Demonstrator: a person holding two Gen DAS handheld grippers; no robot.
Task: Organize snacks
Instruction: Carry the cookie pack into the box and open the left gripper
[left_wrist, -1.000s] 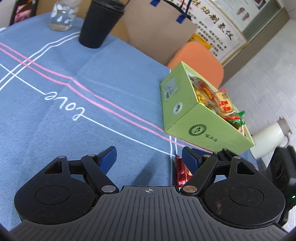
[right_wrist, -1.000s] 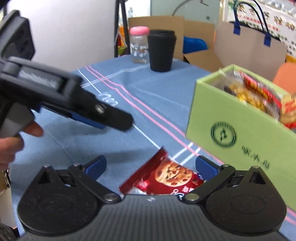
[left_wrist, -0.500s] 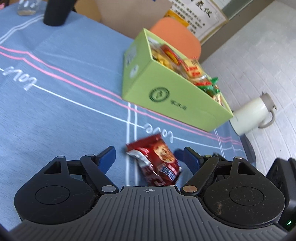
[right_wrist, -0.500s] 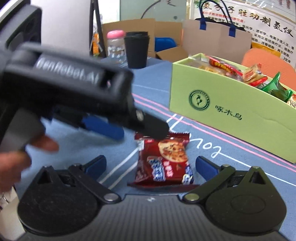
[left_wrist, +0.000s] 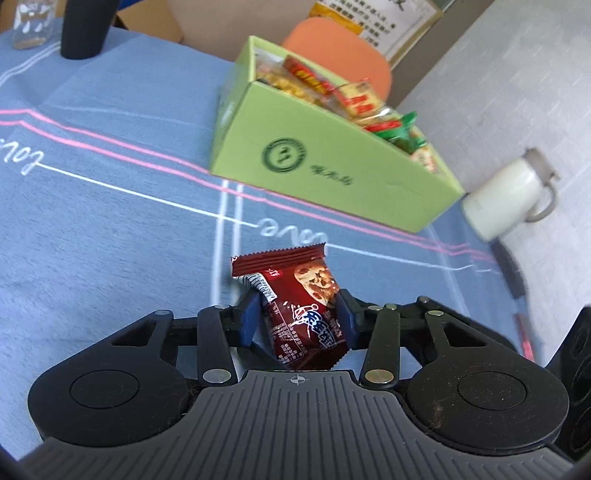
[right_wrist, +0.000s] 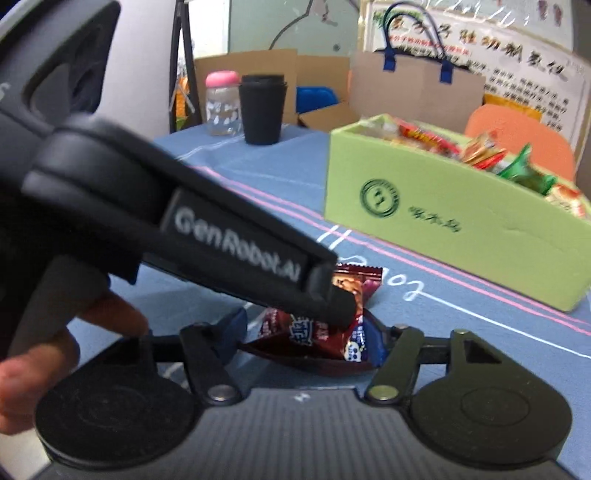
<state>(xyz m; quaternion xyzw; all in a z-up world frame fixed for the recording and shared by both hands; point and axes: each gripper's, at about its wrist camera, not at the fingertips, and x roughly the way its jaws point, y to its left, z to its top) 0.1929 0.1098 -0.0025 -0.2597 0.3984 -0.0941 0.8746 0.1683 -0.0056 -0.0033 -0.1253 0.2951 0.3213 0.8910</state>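
The green box (left_wrist: 325, 166) stands open on the blue cloth (left_wrist: 110, 229), packed with yellow, red and green snack packets (left_wrist: 354, 99). Just before it, the red cookie packet (left_wrist: 303, 314) sits crumpled between the closing jaws of the left gripper (left_wrist: 295, 317), whose blue pads press its sides. The right gripper (right_wrist: 306, 339) is closing on the same packet from the other side, its pads at the wrapper's edges.

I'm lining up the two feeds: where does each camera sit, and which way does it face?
Left wrist: on the left tool, looking down its fingers at a cookie packet, green box behind.
Right wrist: on the right tool, facing the same packet; left tool and a hand cross its left side.
Shared: packet, box, black cup.
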